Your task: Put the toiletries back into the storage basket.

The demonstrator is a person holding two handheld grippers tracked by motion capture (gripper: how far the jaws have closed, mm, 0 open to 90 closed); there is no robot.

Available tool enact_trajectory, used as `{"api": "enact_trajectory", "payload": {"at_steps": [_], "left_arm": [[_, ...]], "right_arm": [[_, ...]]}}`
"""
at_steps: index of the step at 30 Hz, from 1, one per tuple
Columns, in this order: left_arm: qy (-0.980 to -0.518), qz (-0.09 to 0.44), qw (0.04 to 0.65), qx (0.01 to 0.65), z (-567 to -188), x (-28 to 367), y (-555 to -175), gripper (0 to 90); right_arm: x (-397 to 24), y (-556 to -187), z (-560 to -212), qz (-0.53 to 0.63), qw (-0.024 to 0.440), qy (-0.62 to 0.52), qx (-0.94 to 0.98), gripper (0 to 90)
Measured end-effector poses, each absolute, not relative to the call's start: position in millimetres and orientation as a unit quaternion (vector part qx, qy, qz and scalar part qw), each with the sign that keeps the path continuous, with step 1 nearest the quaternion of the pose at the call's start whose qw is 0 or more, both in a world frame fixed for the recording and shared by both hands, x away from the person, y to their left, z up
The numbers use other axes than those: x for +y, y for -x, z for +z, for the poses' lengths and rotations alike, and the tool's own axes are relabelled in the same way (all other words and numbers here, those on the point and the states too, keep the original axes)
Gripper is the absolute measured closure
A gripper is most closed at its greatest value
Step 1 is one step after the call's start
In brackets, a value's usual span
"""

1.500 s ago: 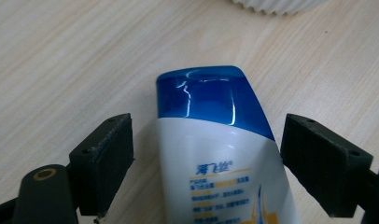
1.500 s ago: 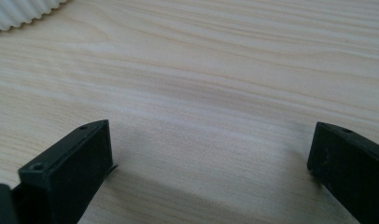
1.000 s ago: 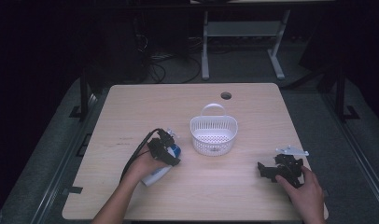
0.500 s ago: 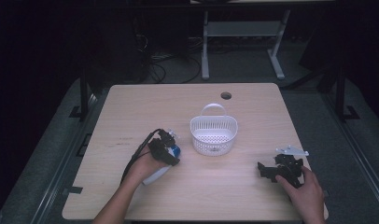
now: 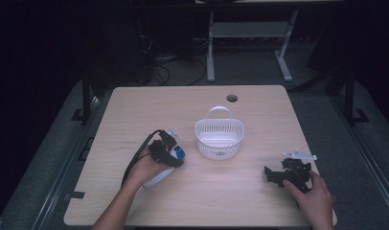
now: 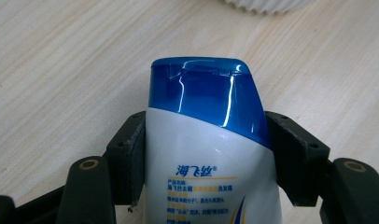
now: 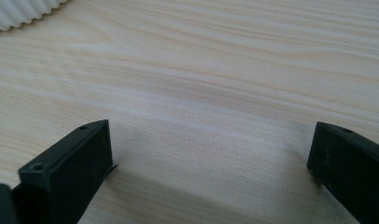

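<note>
Left gripper view shows the left hand-held gripper, its jaws just closing, clamped on a shampoo bottle lying on the worktop. Grasping is underway; next, probably lift it toward the basket. Right hand-held gripper rests wide apart, empty.

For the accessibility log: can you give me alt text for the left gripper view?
The left gripper clamps a white bottle with a blue cap lying on a light wooden table. A white basket edge shows at top.
</note>
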State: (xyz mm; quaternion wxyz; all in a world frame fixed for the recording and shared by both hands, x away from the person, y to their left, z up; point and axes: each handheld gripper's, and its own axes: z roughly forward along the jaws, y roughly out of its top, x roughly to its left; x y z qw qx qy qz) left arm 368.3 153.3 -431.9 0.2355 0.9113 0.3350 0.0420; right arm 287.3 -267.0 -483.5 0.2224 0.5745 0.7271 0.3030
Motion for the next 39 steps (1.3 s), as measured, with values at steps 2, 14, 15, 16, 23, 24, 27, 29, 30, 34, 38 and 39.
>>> {"api": "enact_trajectory", "payload": {"at_steps": [2, 14, 15, 16, 23, 24, 27, 29, 30, 34, 38, 39], "left_arm": [[-0.910, 0.035, 0.245, 0.333, -429.3, 157.3, -368.9, 35.7], [-0.890, 0.022, 0.328, 0.315, -413.8, 181.7, -366.4, 36.2], [-0.888, 0.022, 0.335, 0.314, -413.1, 183.3, -366.1, 36.2], [-0.886, 0.020, 0.338, 0.315, -412.0, 185.1, -365.9, 36.2], [-0.875, 0.007, 0.375, 0.306, -405.8, 196.5, -364.5, 36.4], [-0.874, 0.007, 0.379, 0.304, -404.7, 198.1, -364.5, 36.4], [-0.869, 0.004, 0.397, 0.295, -402.0, 202.5, -364.1, 36.5], [-0.864, 0.001, 0.410, 0.293, -399.8, 205.3, -363.8, 36.5], [-0.862, 0.000, 0.414, 0.293, -398.7, 206.8, -363.5, 36.6], [-0.853, 0.003, 0.433, 0.290, -395.0, 212.2, -363.3, 36.7], [-0.846, 0.003, 0.450, 0.285, -392.3, 217.0, -362.9, 36.7], [-0.844, 0.003, 0.455, 0.284, -391.9, 218.0, -363.0, 36.8]], "right_arm": [[-267.1, -287.3, -483.5, 0.303, 0.223, -0.574, 0.727, 0.0], [-267.1, -287.3, -483.5, 0.303, 0.222, -0.574, 0.727, 0.0], [-267.0, -287.3, -483.5, 0.303, 0.222, -0.575, 0.727, 0.0], [-267.1, -287.3, -483.5, 0.303, 0.222, -0.574, 0.727, 0.0], [-267.1, -287.3, -483.5, 0.303, 0.223, -0.574, 0.727, 0.0], [-267.1, -287.3, -483.5, 0.303, 0.223, -0.574, 0.727, 0.0], [-267.1, -287.3, -483.5, 0.303, 0.223, -0.574, 0.727, 0.0], [-267.0, -287.3, -483.5, 0.303, 0.223, -0.575, 0.727, 0.0], [-267.1, -287.3, -483.5, 0.303, 0.223, -0.574, 0.727, 0.0], [-267.1, -287.3, -483.5, 0.303, 0.223, -0.574, 0.727, 0.0], [-267.1, -287.3, -483.5, 0.303, 0.223, -0.574, 0.727, 0.0], [-267.1, -287.3, -483.5, 0.303, 0.223, -0.574, 0.727, 0.0]]}}
